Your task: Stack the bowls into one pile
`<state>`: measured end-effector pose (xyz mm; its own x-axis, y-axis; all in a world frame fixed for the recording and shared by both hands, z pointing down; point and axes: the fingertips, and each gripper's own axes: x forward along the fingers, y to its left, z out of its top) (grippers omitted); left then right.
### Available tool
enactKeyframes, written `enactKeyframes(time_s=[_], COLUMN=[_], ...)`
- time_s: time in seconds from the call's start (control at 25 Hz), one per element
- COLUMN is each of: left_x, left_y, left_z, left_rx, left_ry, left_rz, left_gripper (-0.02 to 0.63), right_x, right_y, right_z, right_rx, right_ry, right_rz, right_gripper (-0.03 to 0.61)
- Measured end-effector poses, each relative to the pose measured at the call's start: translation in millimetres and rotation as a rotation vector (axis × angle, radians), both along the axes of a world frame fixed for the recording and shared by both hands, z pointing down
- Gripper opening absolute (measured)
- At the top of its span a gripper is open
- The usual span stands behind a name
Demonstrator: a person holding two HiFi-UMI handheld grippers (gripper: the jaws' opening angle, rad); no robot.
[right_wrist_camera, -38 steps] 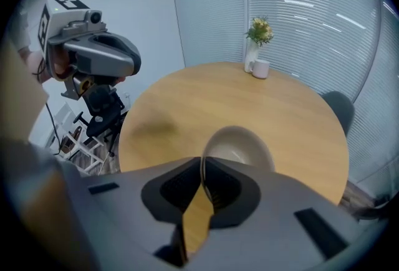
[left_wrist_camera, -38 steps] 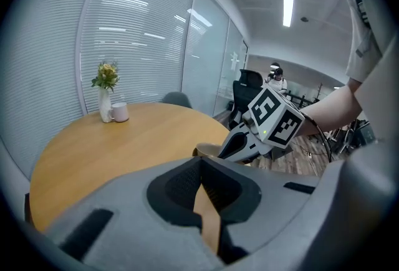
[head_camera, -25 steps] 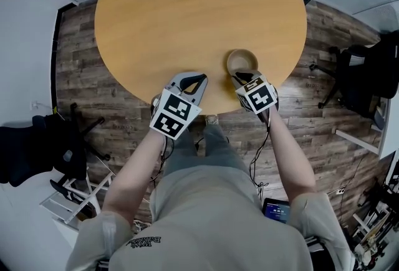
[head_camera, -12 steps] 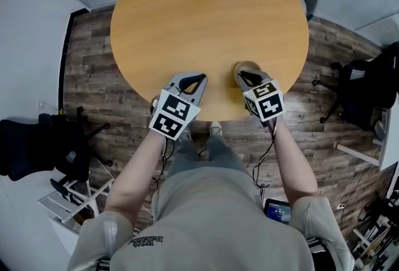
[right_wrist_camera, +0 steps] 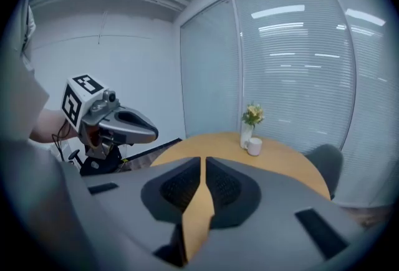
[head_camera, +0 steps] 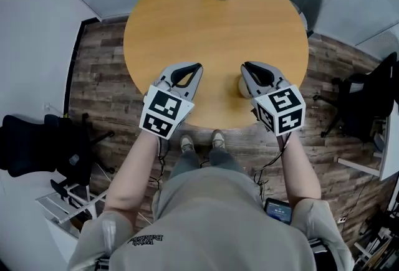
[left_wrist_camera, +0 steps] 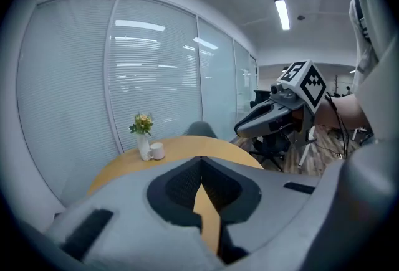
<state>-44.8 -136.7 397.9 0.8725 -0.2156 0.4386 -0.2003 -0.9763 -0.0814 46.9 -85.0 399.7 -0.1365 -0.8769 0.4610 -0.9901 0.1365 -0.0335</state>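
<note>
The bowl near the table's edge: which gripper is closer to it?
Right. The right gripper sits over the bowl, partly hiding it; the left gripper is off to its left, clear of it.

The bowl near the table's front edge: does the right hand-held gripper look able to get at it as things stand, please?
Probably yes: the bowl lies right below the right hand-held gripper, with nothing visible between them. Its jaws are shut and empty, so they would have to open first.
</note>
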Motion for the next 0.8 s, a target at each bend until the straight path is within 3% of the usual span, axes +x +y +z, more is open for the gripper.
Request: enactKeyframes(time_s=[0.8], left_x=[-46.7], left_y=[5.2], left_z=[-159.6], left_rx=[0.278], left_ry=[0.22], left_rz=[0.003], left_gripper=[0.018], right_x=[-31.3], right_y=[24.7], right_z=[-185.6], right_rx=[0.415], right_ry=[0.029], right_rz=[0.008], right_gripper=[0.037])
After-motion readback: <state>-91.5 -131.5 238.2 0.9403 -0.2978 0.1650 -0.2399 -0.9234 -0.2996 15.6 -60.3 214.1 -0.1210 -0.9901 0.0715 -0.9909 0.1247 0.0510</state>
